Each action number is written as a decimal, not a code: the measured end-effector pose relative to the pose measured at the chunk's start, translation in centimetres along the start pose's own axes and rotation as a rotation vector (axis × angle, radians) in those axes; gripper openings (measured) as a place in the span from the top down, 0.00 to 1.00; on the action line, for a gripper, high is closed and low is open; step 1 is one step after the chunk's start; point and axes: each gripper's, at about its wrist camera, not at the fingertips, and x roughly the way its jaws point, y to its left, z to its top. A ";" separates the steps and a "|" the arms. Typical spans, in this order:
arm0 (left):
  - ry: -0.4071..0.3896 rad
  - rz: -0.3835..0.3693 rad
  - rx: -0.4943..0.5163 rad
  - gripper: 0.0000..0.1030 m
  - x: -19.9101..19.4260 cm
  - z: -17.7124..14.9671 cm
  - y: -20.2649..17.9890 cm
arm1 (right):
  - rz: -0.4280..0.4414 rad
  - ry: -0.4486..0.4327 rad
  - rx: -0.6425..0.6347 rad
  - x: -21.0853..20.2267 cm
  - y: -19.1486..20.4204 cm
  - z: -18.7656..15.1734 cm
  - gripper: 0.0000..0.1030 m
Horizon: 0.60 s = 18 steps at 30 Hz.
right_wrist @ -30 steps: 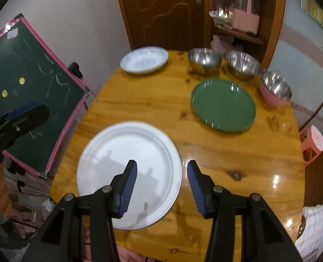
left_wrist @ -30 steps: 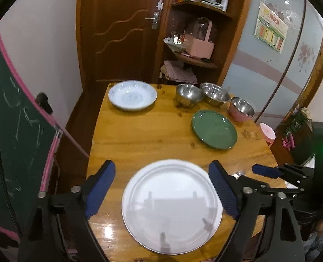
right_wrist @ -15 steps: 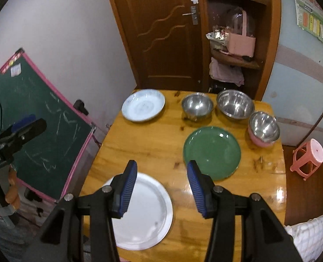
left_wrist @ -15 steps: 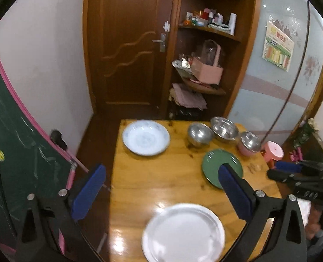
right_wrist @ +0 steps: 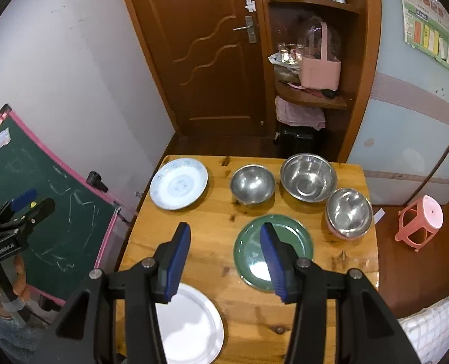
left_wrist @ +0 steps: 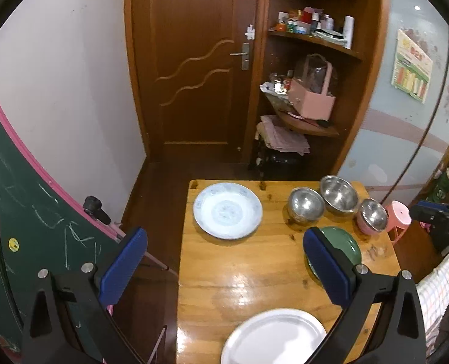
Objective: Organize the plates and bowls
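Note:
A wooden table [right_wrist: 212, 224] holds a white plate [right_wrist: 191, 327] at the near edge, a green plate [right_wrist: 251, 248], a pale blue patterned plate [right_wrist: 179, 182] at the far left and three steel bowls: one [right_wrist: 252, 183], a larger one [right_wrist: 308, 177] and one in a pink shell [right_wrist: 348, 212]. The same pieces show in the left wrist view: white plate [left_wrist: 273, 338], blue plate [left_wrist: 227, 210], green plate [left_wrist: 345, 242], bowls [left_wrist: 306, 204]. My left gripper [left_wrist: 224, 268] is open and empty, high above the table. My right gripper [right_wrist: 226, 261] is open and empty, also high above it.
A green chalkboard with a pink frame [right_wrist: 42, 212] leans left of the table. A pink stool [right_wrist: 421, 220] stands on the floor to the right. Behind the table are a wooden door [right_wrist: 212, 45] and corner shelves with a pink basket [right_wrist: 319, 60].
Both grippers have risen and pulled back from the table, so the plates and bowls look smaller and farther away. Nothing on the table has moved.

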 end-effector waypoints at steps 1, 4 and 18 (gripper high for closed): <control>0.002 0.008 -0.006 0.01 0.4 0.2 0.2 | -0.004 0.002 0.000 0.3 -0.1 0.7 0.54; 0.019 0.031 -0.049 0.01 2.5 1.6 1.6 | -0.020 -0.001 -0.007 0.9 -0.1 2.2 0.54; 0.210 0.060 -0.231 0.01 19.8 4.3 8.7 | 0.071 0.021 -0.031 12.2 2.7 9.4 0.54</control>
